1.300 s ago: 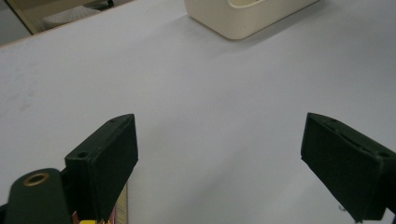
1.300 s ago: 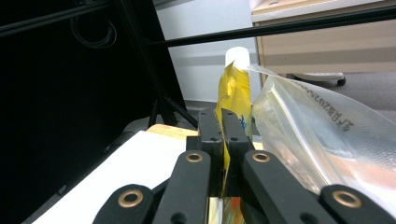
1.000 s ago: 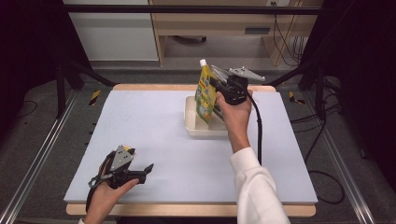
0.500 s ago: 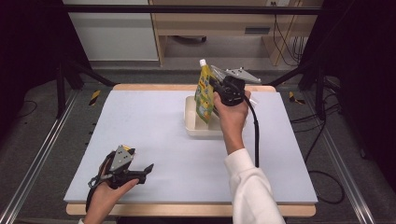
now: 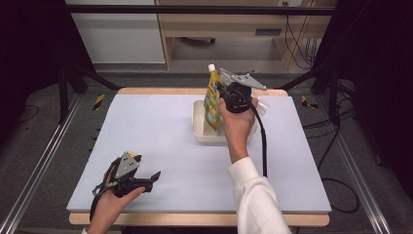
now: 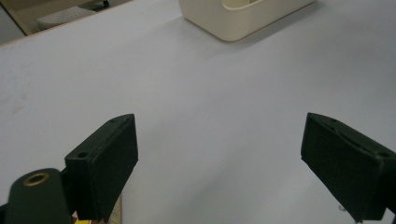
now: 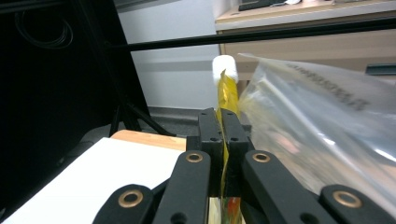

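Yellow pouch (image 5: 212, 100) stands upright over the cream tub (image 5: 199, 127) at the bench's (image 5: 146, 131) far middle, clamped by the right gripper (image 5: 220, 97). Near left, the left gripper (image 5: 155, 175) rests. Its view shows fingers (image 6: 105, 163) apart. Right gripper view: fingers (image 7: 210, 135) pinching the pouch (image 7: 227, 95) beside a clear bag (image 7: 317, 121).

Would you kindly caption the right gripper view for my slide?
Right gripper shut on a yellow spouted pouch, a clear plastic bag beside it.
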Demonstrator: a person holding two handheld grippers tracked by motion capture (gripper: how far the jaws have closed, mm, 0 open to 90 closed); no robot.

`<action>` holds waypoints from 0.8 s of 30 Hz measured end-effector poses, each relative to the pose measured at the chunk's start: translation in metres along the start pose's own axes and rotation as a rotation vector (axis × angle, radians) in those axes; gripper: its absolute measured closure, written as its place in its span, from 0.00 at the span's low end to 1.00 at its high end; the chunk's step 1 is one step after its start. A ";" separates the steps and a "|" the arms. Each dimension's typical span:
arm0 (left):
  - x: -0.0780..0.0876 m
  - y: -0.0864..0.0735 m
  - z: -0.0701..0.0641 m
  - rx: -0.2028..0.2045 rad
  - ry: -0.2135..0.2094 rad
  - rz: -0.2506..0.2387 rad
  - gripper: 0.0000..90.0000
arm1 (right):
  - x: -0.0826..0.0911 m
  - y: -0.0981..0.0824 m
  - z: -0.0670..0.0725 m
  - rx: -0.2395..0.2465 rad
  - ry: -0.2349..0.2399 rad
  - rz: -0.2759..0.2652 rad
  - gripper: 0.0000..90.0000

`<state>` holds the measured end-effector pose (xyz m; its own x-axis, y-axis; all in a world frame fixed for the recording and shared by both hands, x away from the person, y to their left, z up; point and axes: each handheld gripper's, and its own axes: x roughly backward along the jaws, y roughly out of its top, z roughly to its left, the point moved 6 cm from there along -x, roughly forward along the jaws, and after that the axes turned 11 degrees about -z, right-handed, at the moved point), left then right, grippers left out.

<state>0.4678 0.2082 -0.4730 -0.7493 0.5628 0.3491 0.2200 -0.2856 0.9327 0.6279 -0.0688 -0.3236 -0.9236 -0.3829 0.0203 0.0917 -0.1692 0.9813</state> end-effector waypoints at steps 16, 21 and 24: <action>-0.002 -0.001 -0.002 -0.005 -0.011 0.006 0.12 | -0.014 -0.013 0.000 0.011 0.048 -0.024 1.00; -0.002 -0.002 -0.002 -0.004 -0.008 0.008 0.12 | -0.022 -0.008 -0.005 0.057 0.060 -0.024 1.00; -0.002 -0.002 -0.001 -0.005 -0.011 0.010 0.12 | -0.024 -0.007 -0.004 0.109 0.081 -0.017 1.00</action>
<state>0.4682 0.2063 -0.4757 -0.7404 0.5682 0.3590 0.2238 -0.2953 0.9288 0.6505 -0.0621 -0.3319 -0.8912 -0.4536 -0.0076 0.0316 -0.0786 0.9964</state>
